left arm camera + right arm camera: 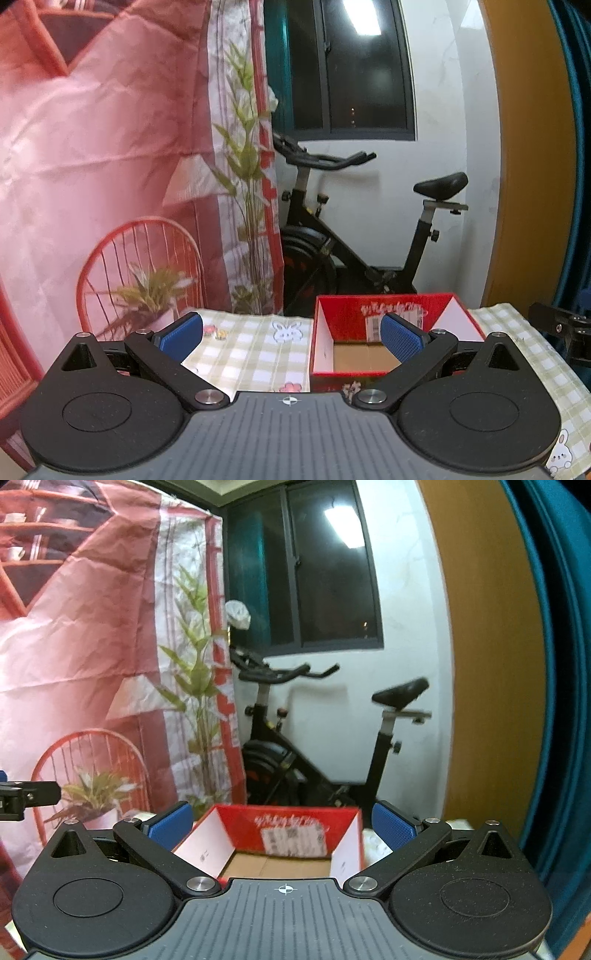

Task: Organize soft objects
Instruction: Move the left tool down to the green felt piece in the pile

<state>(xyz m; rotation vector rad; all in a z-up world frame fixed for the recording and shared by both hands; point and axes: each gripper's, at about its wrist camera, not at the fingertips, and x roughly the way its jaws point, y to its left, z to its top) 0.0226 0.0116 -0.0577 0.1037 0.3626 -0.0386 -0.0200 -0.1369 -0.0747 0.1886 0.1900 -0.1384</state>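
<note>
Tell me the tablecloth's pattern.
Green-and-white checks with cartoon rabbits and flowers on the tablecloth; clearest in the left wrist view.

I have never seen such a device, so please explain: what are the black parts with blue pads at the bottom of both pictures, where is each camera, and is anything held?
Each picture comes from a camera fixed on a hand-held two-finger gripper, looking forward along its fingers. The first shows the left gripper; the second shows the right gripper. The black arms end in blue ribbed pads. Both grippers stand wide open and hold nothing.

Ahead stands an open red cardboard box with white flaps; the part of its brown floor that shows is bare. It rests on a green checked tablecloth with rabbit prints. Behind are a black exercise bike, a dark window and a red printed backdrop. No soft object shows in either picture.
</note>
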